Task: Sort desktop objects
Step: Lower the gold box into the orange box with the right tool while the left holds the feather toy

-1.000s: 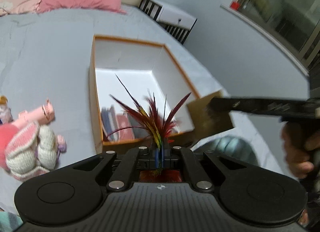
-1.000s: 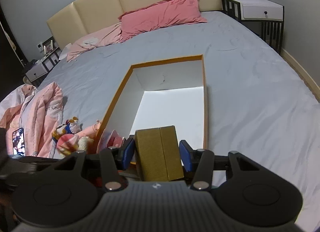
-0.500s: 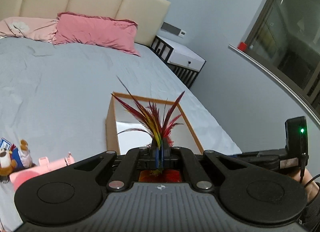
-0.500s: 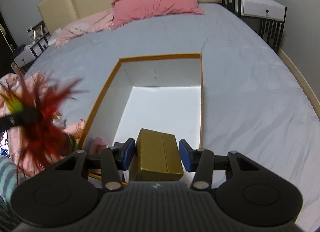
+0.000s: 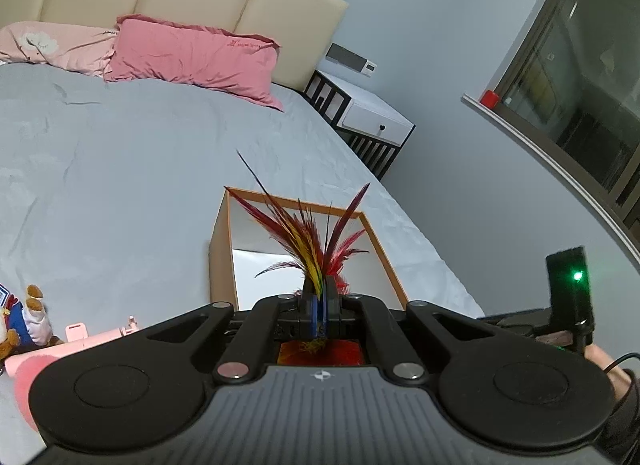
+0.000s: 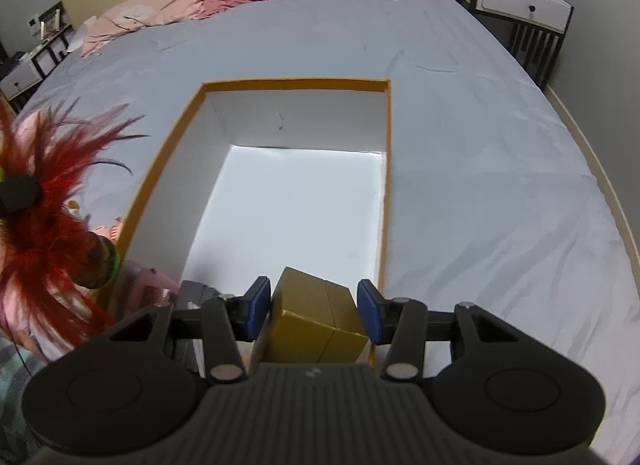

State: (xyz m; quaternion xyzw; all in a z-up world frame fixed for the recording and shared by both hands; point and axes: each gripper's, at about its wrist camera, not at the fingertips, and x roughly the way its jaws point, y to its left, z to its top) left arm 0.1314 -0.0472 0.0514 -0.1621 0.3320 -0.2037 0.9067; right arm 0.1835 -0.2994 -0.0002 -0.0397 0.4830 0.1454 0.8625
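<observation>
**Gold box going into the orange-rimmed storage box: let it down clean**

Gold box (image 6: 316,317) sits between the blue pads of the right hand-held gripper (image 6: 314,311), tilted, at the near end of the orange-rimmed storage box (image 6: 294,85). The pads stand slightly wider than the box, with a sliver of gap showing on each side, so it looks released or barely held; I cannot tell whether it rests on the floor of the storage box yet. To finish well, keep the pads spread and draw straight back toward the near side, without brushing the tilted box or the near wall.

The left hand-held gripper (image 5: 320,311) is clamped tight on the stem of a red and yellow feather shuttlecock (image 5: 312,241), its plumes fanning over the storage box (image 5: 222,249) from the left. Judging by this, it goes in after; the open white floor at the far end looks like the free spot. Outside, on the grey bed (image 6: 500,145), a pink toy (image 5: 96,339) and a small plush figure (image 5: 28,321) lie near the left wall.
</observation>
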